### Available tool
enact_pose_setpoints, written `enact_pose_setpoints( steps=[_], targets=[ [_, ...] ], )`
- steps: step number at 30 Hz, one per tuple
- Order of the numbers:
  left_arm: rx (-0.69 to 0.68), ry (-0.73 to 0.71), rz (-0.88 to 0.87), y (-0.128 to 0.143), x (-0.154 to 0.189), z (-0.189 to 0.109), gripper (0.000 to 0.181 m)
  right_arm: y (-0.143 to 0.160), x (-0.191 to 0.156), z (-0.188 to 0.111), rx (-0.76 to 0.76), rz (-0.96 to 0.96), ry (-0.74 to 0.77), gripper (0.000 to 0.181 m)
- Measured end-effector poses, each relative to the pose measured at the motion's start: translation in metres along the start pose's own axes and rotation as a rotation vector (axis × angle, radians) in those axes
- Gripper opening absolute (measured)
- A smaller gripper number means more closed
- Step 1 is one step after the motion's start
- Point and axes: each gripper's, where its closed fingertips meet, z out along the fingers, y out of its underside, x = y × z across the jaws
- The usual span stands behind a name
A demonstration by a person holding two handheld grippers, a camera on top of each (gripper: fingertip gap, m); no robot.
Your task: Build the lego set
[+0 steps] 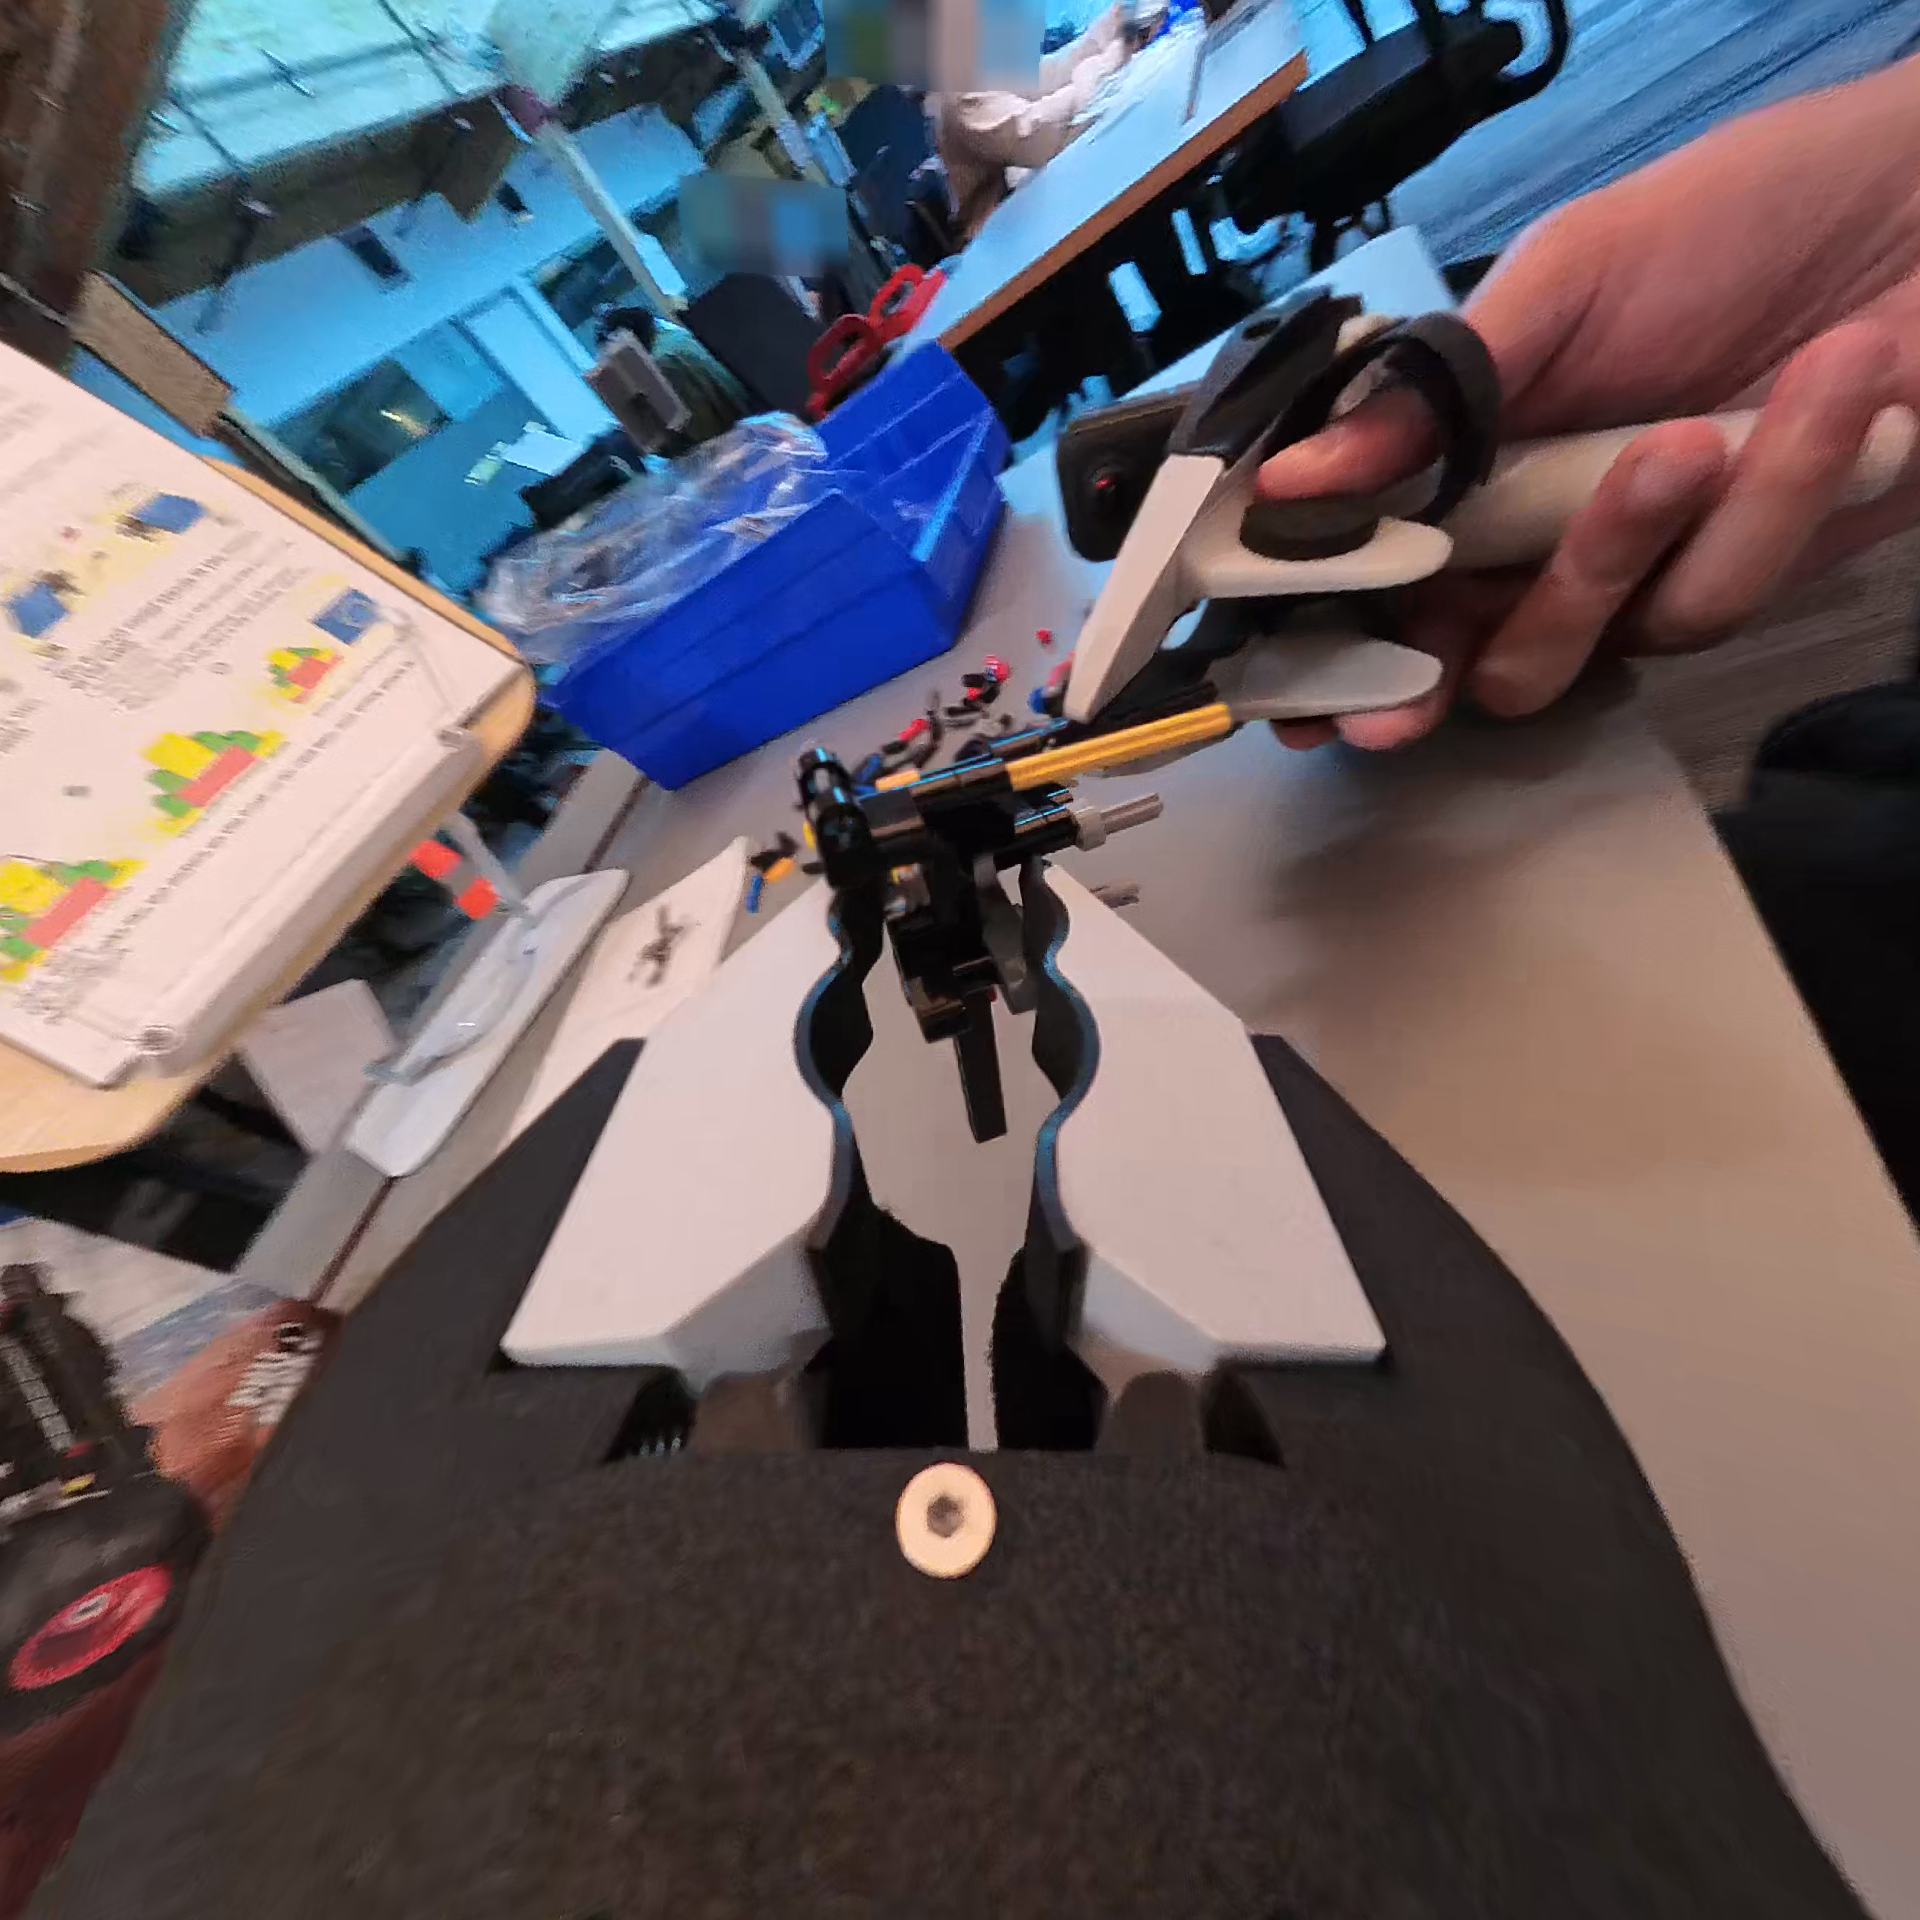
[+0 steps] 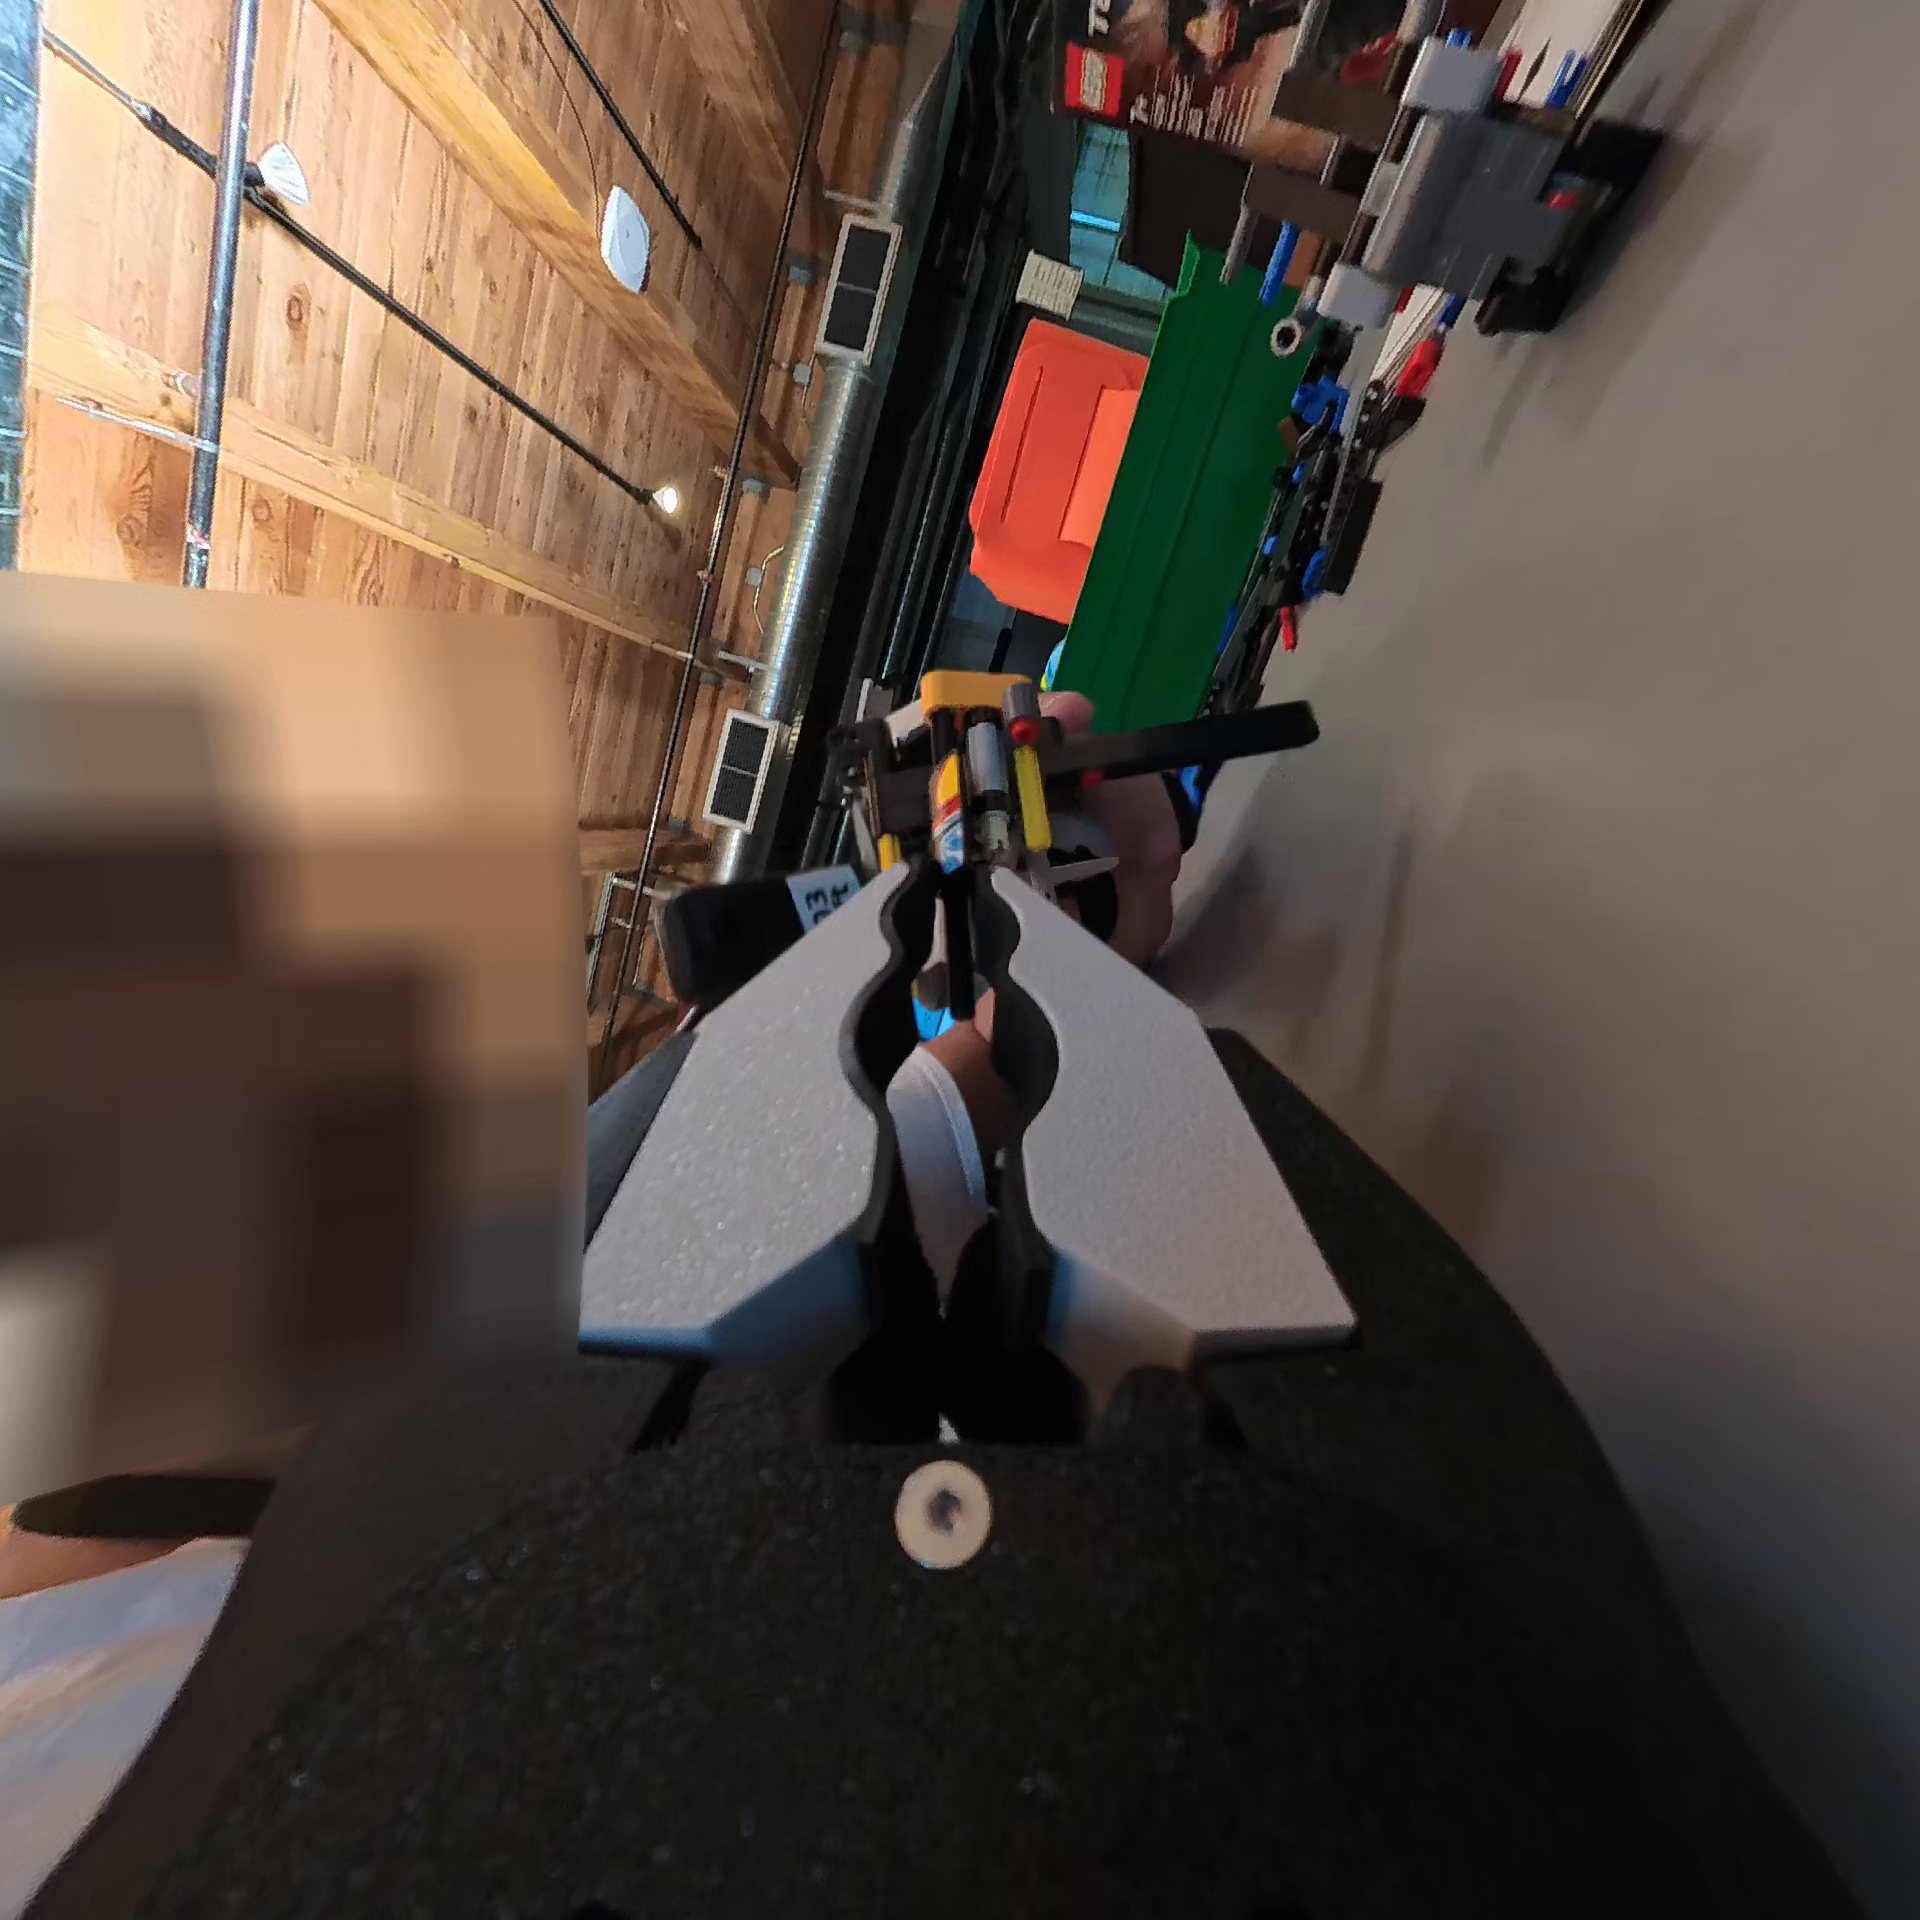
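The left gripper (image 1: 940, 914) is closed on the small black lego build (image 1: 940, 883), pinching it between its two grey fingertips. The build sticks up above the tips, and a black bar of it hangs down in the gap between the fingers. A grey pin pokes out of the build to the right.

The right gripper (image 1: 1101, 717) comes in from the upper right, held by a person's hand (image 1: 1683, 499). Its fingers are squeezed narrow on a thin black rod, and a long yellow axle (image 1: 1117, 750) lies along it, just under the tips. The far end of the axle reaches the top of the build. In the right wrist view the right gripper (image 2: 954, 894) has its tips close together around the black rod (image 2: 961, 956), with the build (image 2: 977, 769) just past them (this view is tipped on its side).

Behind the build, loose lego pieces (image 1: 956, 712) lie scattered on the grey counter (image 1: 1455, 987). A blue bin (image 1: 790, 613) with a clear plastic bag in it stands past them. To the left a building guide (image 1: 208, 727) with coloured brick pictures rests on a stand. A lego box (image 1: 73, 1455) sits at the lower left. Nothing stands between the two grippers and the build
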Motion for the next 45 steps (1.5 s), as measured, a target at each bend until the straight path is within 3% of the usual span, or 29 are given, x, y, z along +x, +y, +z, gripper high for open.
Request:
enact_pose_setpoints(
  steps=[1, 12, 18, 30, 41, 45],
  targets=[
    [0.004, -0.029, 0.029, -0.001, -0.001, 0.000, 0.025, -0.001, -0.001, 0.000, 0.014, -0.008, 0.000, 0.006],
    [0.081, -0.088, 0.098, -0.012, -0.005, -0.009, 0.018, 0.010, -0.011, 0.005, 0.007, -0.173, -0.002, 0.005],
    [0.190, 0.002, 0.049, -0.022, 0.005, -0.013, 0.014, 0.019, -0.016, -0.001, -0.041, -0.345, 0.069, 0.005],
    [0.166, 0.013, 0.089, -0.012, 0.008, -0.008, 0.014, 0.010, -0.012, -0.009, 0.023, -0.317, 0.052, 0.005],
    [0.193, 0.138, 0.123, -0.013, 0.021, -0.015, 0.038, 0.007, -0.014, -0.011, 0.030, -0.280, 0.027, 0.005],
    [0.261, 0.078, 0.206, -0.019, 0.020, -0.017, 0.053, 0.007, -0.016, -0.010, 0.015, -0.220, -0.005, 0.005]
  ],
)
